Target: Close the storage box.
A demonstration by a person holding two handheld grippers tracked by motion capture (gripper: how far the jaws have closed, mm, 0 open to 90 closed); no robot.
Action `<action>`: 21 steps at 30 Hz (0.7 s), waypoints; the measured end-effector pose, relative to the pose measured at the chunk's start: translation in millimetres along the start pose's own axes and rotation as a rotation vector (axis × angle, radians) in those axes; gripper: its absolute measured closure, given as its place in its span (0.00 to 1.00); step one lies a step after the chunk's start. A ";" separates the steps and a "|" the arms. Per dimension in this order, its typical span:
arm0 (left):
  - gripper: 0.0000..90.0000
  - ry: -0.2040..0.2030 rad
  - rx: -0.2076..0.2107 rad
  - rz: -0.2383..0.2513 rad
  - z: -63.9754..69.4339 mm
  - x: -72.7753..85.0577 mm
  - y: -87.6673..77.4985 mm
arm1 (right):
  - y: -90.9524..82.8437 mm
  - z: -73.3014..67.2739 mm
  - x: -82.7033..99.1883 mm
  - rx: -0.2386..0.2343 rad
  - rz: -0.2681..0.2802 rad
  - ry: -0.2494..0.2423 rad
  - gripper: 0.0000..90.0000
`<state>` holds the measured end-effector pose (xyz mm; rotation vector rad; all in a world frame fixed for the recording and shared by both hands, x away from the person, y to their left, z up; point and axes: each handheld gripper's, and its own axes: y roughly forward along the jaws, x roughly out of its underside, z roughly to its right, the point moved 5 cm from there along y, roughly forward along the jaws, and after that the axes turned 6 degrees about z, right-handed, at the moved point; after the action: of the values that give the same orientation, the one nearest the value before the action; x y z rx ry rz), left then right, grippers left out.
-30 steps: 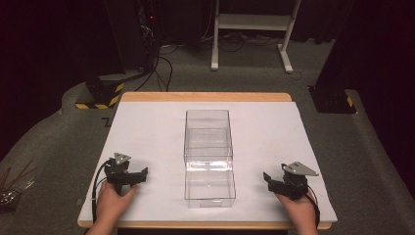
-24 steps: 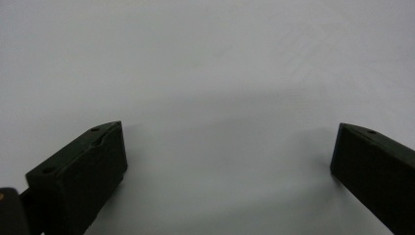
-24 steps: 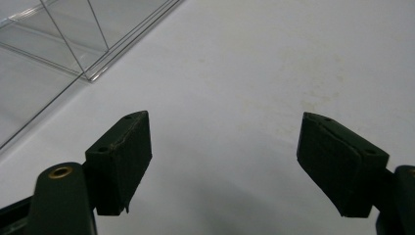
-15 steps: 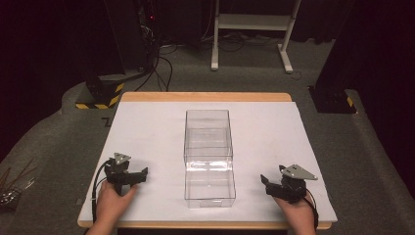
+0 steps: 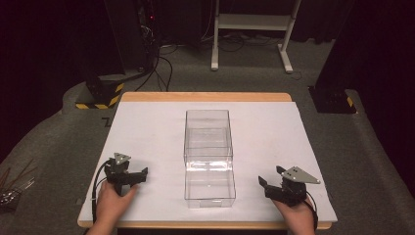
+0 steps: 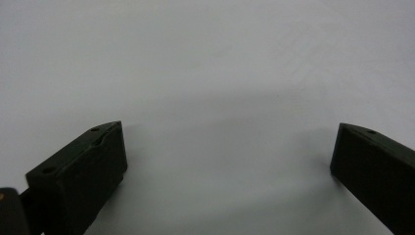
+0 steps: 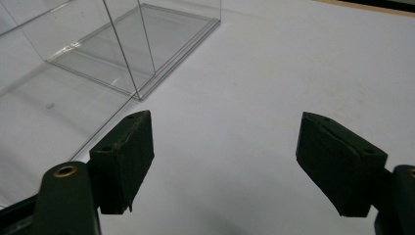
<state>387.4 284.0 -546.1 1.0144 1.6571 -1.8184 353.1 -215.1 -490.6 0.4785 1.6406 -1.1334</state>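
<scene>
Clear plastic boxes (image 5: pixel 208 154) sit mid-table, long axis running twelve to six. Our right gripper (image 5: pixel 275 185), jaws spread and empty, has them at nine o'clock, slightly nearer than our left gripper (image 5: pixel 138 175), also spread.

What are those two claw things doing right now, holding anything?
Left gripper: open, holding nothing, over the white table.
Right gripper: open, holding nothing, beside the clear box.

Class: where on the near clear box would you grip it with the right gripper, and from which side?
Grip the near box by its right wall near the top rim, coming down from above with one finger inside. It looks open-topped and thin-walled, likely too wide to span. The open right gripper lies right of it.
</scene>
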 end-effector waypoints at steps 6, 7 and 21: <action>0.01 0.000 0.000 0.000 0.0 0.0 0.0 | -3.6 -12.0 -4.4 -0.026 0.017 -0.014 0.24; 0.01 0.000 0.000 0.000 0.0 0.0 0.0 | -4.3 -14.1 -5.9 -0.033 0.024 -0.015 0.24; 0.01 -0.001 0.000 0.000 0.0 0.0 0.0 | -13.1 -43.9 -19.4 -0.115 0.075 -0.023 0.24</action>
<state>387.4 284.0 -546.0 1.0137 1.6568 -1.8188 327.7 -179.6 -466.8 0.4475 1.6443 -0.9795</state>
